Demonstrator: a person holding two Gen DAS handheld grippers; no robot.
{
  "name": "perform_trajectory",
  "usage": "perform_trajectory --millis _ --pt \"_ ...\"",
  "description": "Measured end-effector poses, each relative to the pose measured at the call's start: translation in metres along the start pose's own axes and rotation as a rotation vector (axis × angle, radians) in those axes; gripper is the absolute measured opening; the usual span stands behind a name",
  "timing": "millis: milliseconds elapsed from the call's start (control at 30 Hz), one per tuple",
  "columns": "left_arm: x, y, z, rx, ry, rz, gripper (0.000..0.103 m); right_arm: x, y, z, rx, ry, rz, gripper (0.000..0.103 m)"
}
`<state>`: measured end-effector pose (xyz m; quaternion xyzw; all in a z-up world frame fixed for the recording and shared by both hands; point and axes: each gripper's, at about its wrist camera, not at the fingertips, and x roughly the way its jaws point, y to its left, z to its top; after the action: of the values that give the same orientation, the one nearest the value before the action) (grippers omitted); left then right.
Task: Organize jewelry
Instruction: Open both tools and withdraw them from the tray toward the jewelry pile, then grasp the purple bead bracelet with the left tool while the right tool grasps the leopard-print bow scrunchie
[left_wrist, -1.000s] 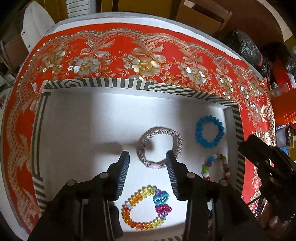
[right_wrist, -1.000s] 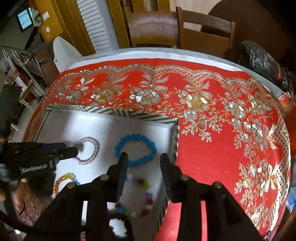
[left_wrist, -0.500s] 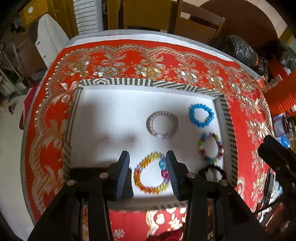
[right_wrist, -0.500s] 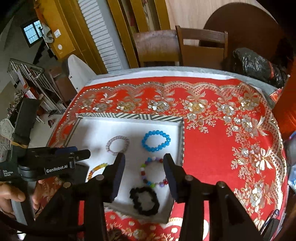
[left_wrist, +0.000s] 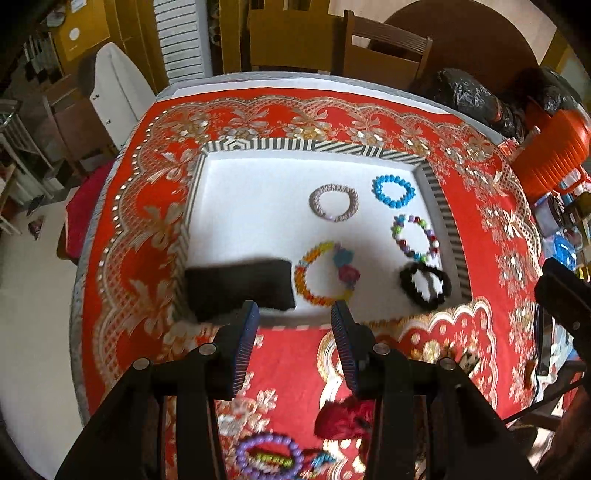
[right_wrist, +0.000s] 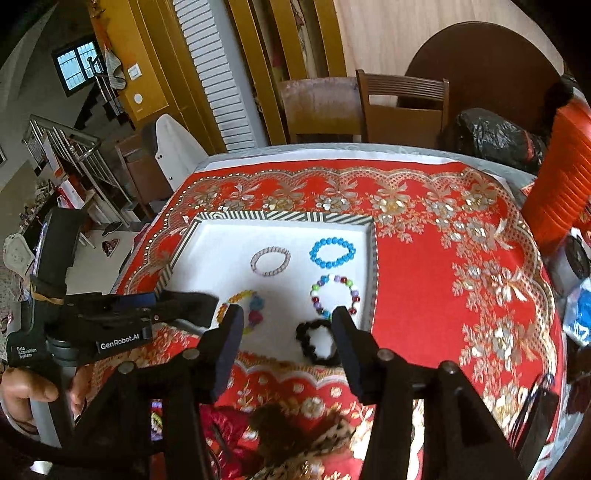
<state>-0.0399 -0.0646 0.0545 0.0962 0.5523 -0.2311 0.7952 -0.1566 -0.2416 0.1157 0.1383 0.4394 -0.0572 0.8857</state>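
The left gripper (left_wrist: 293, 325) stands open and empty, with the flat black rectangular cushion (left_wrist: 240, 290) at its ten o'clock in the striped-rimmed white tray (left_wrist: 439, 206), long axis running nine to three. The amber-beaded bracelet with blue and pink charms (left_wrist: 325, 273) lies flat at twelve o'clock. The right gripper (right_wrist: 286, 319) is opening, nothing between its jaws, the black beaded bracelet (right_wrist: 317, 341) lying just beyond them.

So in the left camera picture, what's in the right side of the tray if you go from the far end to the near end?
Blue bead bracelet → mixed-colour bead bracelet → black bracelet, all along the right wall of the striped tray.
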Motion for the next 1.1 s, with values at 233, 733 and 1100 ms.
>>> perform_trajectory --millis 233,733,1100 --pt "-0.014 0.005 -0.029 0.036 -0.009 0.021 0.024 -0.018 0.008 -0.030 0.000 0.004 -0.010 0.053" --pt "-0.023 0.019 -0.066 0.058 0.001 0.021 0.024 -0.029 0.008 -0.091 0.021 0.079 -0.051 0.053" --pt "-0.006 0.040 -0.082 0.017 0.089 -0.017 0.024 -0.015 -0.017 -0.148 0.119 0.175 -0.064 0.053"
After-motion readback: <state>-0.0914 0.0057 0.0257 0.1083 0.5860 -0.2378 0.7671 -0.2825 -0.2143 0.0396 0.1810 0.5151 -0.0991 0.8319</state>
